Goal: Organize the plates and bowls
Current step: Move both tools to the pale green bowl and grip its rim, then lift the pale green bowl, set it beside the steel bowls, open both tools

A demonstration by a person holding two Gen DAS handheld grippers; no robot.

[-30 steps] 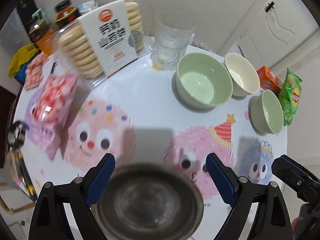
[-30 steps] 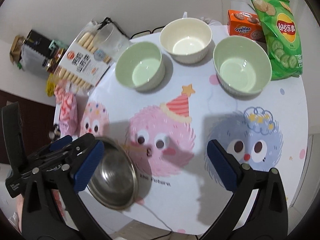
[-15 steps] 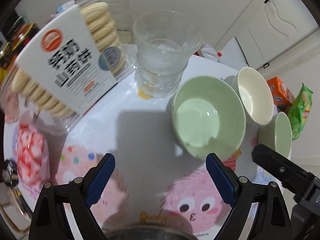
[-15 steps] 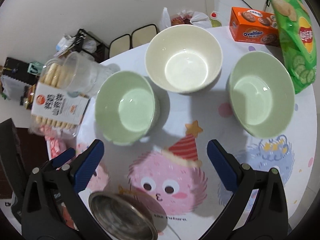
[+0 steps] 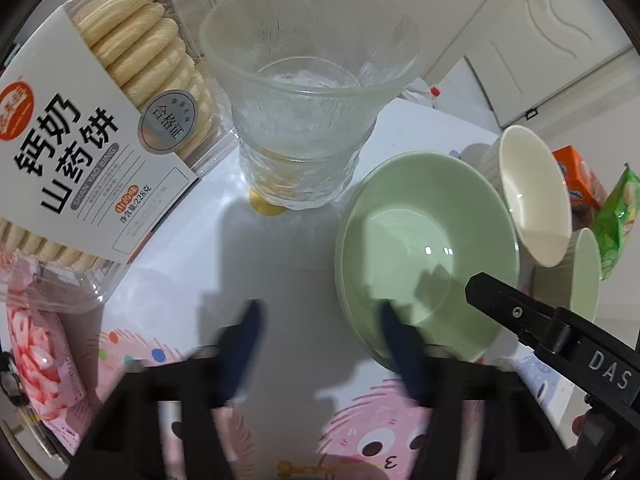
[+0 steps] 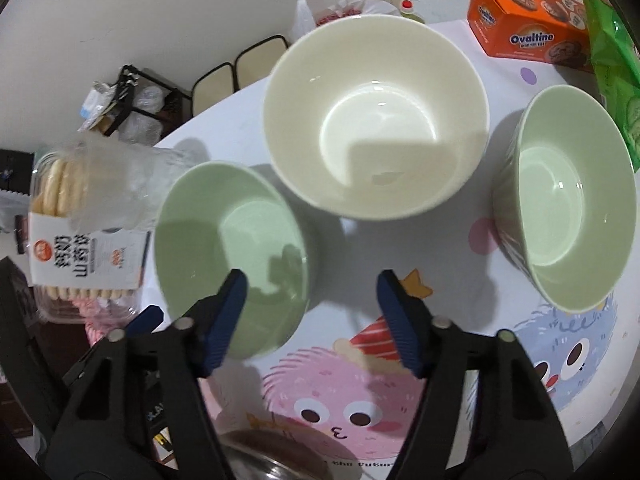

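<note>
A green bowl [image 5: 428,252] [image 6: 232,256] stands on the white cartoon tablecloth [image 5: 280,280], with a cream bowl [image 6: 376,116] [image 5: 534,196] behind it and a second green bowl [image 6: 568,200] [image 5: 586,276] to the right. A steel bowl [image 6: 272,464] shows at the near edge in the right wrist view. My left gripper [image 5: 320,344] is open, blurred, its right finger at the first green bowl's near left rim. My right gripper [image 6: 312,304] is open, its left finger over that bowl's right rim. Both are empty.
A clear glass cup [image 5: 308,92] stands just left of the green bowl, with a biscuit box [image 5: 92,132] and a pink snack bag [image 5: 36,352] further left. An orange Ovaltine box [image 6: 528,20] and a green crisp bag [image 6: 608,40] lie at the back right.
Both grippers have moved forward toward the bowls and their jaws have narrowed. The steel bowl has dropped out of the left wrist view and nearly out of the right.
</note>
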